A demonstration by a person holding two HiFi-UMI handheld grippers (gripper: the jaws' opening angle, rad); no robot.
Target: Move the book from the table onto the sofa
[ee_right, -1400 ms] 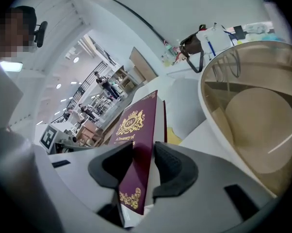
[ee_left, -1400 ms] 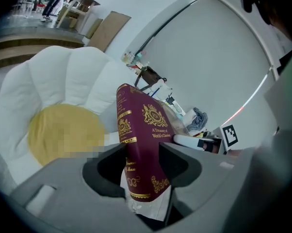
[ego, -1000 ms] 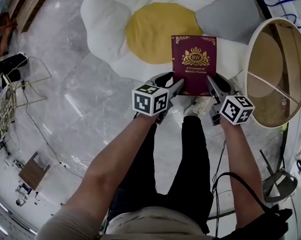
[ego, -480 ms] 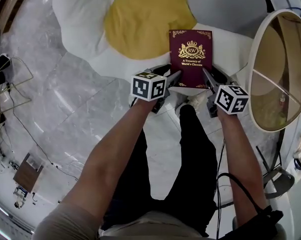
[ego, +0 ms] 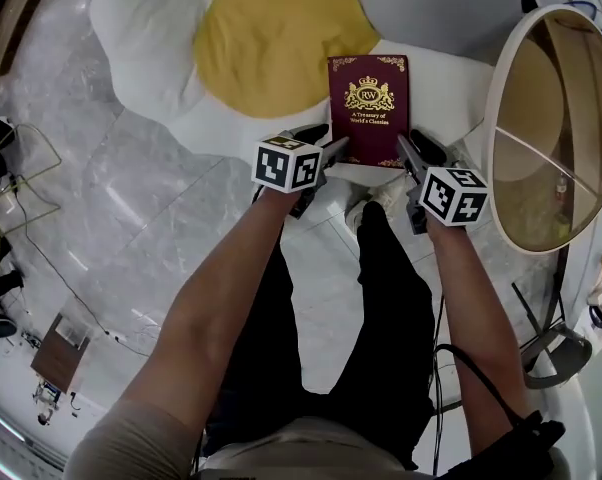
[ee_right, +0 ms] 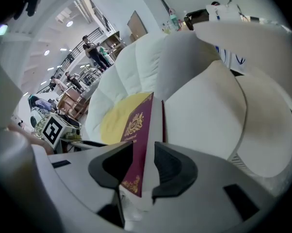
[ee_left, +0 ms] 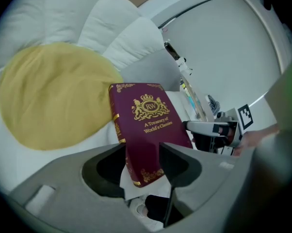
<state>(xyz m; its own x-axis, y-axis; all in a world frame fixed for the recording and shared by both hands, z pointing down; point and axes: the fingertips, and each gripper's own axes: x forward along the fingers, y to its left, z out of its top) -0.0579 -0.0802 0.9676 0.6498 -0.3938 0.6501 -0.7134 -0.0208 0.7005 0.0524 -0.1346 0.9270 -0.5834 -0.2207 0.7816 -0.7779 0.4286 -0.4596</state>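
A maroon hardback book (ego: 368, 108) with gold print lies flat over a white front petal (ego: 436, 118) of the flower-shaped sofa, just right of its yellow centre (ego: 266, 38). My left gripper (ego: 336, 153) is shut on the book's near left corner, and my right gripper (ego: 406, 154) is shut on its near right corner. In the left gripper view the book (ee_left: 146, 125) runs out from between the jaws of the left gripper (ee_left: 142, 152). In the right gripper view the book (ee_right: 138, 130) stands edge-on between the jaws of the right gripper (ee_right: 143, 152). Whether its underside touches the cushion I cannot tell.
A round table (ego: 556, 128) with an amber top and white rim stands close on the right. The person's legs (ego: 381, 298) and a shoe (ego: 386, 203) are under the grippers on the marble floor. Cables (ego: 21, 168) lie at the left.
Both grippers have come down with the book, which now sits lower and closer to the sofa's front petal. Both grips are unchanged.
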